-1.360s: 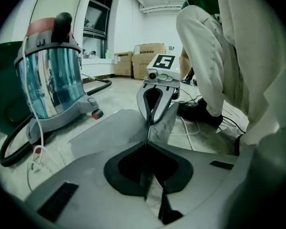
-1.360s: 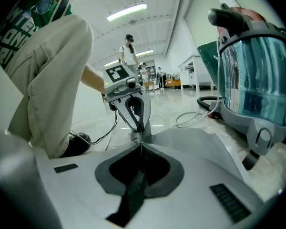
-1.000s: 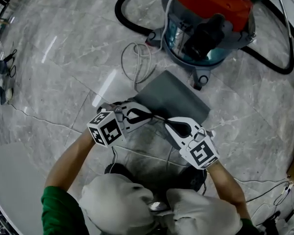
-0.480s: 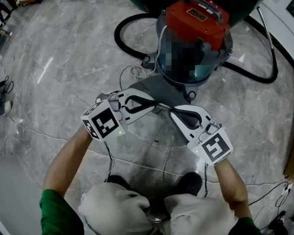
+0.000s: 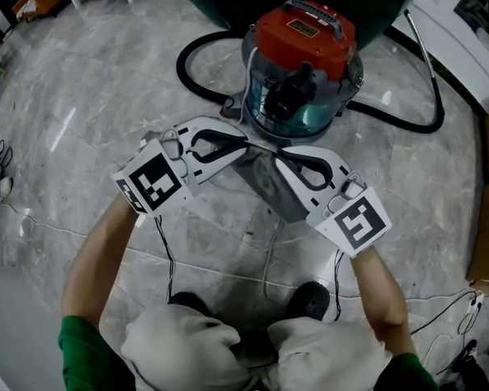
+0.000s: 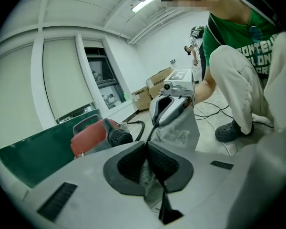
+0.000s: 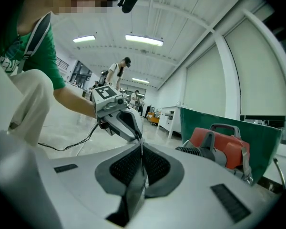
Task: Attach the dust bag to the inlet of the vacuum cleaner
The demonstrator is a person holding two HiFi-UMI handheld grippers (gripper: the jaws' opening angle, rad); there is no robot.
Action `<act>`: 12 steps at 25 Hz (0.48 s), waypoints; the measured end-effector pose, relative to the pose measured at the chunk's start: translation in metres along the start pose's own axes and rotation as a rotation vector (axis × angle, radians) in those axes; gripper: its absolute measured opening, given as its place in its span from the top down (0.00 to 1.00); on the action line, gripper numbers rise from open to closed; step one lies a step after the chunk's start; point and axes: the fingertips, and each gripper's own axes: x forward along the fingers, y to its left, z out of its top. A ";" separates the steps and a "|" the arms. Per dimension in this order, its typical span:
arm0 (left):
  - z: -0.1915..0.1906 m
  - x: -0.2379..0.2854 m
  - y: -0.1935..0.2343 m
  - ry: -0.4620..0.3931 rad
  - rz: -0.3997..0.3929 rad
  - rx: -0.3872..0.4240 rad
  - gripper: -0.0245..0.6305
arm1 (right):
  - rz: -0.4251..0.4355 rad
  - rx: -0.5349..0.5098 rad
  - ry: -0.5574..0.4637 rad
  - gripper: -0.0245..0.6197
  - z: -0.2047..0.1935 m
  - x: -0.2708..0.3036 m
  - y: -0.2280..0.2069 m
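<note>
The vacuum cleaner (image 5: 297, 63), with a red lid and a clear blue-green drum, stands on the marble floor ahead of me. A black inlet fitting (image 5: 289, 92) on its drum faces me. The grey dust bag (image 5: 270, 187) hangs off the floor between my two grippers. My left gripper (image 5: 248, 143) is shut on the bag's top edge from the left. The right gripper (image 5: 279, 153) is shut on the same edge from the right, tips almost meeting. In the left gripper view the bag (image 6: 183, 130) droops under the right gripper (image 6: 169, 109). In the right gripper view the fabric (image 7: 133, 190) runs between the pads.
A black hose (image 5: 197, 76) loops round the vacuum's base. Thin cables (image 5: 167, 255) trail over the floor by the person's shoes (image 5: 310, 300). A green board (image 7: 214, 120) stands behind the vacuum. Other people (image 7: 119, 70) stand far off in the hall.
Both grippers have risen together with the bag. The bag lay flat on the floor a second ago and now hangs in the air, closer to the vacuum.
</note>
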 end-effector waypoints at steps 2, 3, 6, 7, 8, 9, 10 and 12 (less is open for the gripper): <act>0.000 0.001 0.003 0.007 0.002 -0.001 0.94 | -0.006 -0.005 -0.003 0.94 0.001 0.001 -0.003; -0.001 0.001 0.005 0.010 0.004 -0.003 0.93 | -0.009 -0.009 -0.003 0.94 0.001 0.002 -0.004; -0.001 0.002 0.010 0.010 0.012 -0.007 0.93 | -0.022 -0.013 -0.001 0.94 0.003 0.004 -0.009; -0.001 0.002 0.013 0.010 0.015 -0.007 0.93 | -0.026 -0.013 -0.001 0.94 0.004 0.005 -0.011; 0.000 0.003 0.016 0.011 0.019 -0.006 0.93 | -0.030 -0.013 -0.001 0.94 0.005 0.005 -0.014; 0.000 0.003 0.019 0.014 0.023 -0.004 0.93 | -0.033 -0.012 -0.002 0.94 0.005 0.006 -0.017; 0.001 0.004 0.022 0.017 0.029 -0.002 0.93 | -0.036 -0.010 -0.002 0.94 0.006 0.007 -0.020; 0.000 0.008 0.030 0.022 0.043 -0.002 0.93 | -0.045 -0.008 -0.002 0.94 0.005 0.008 -0.027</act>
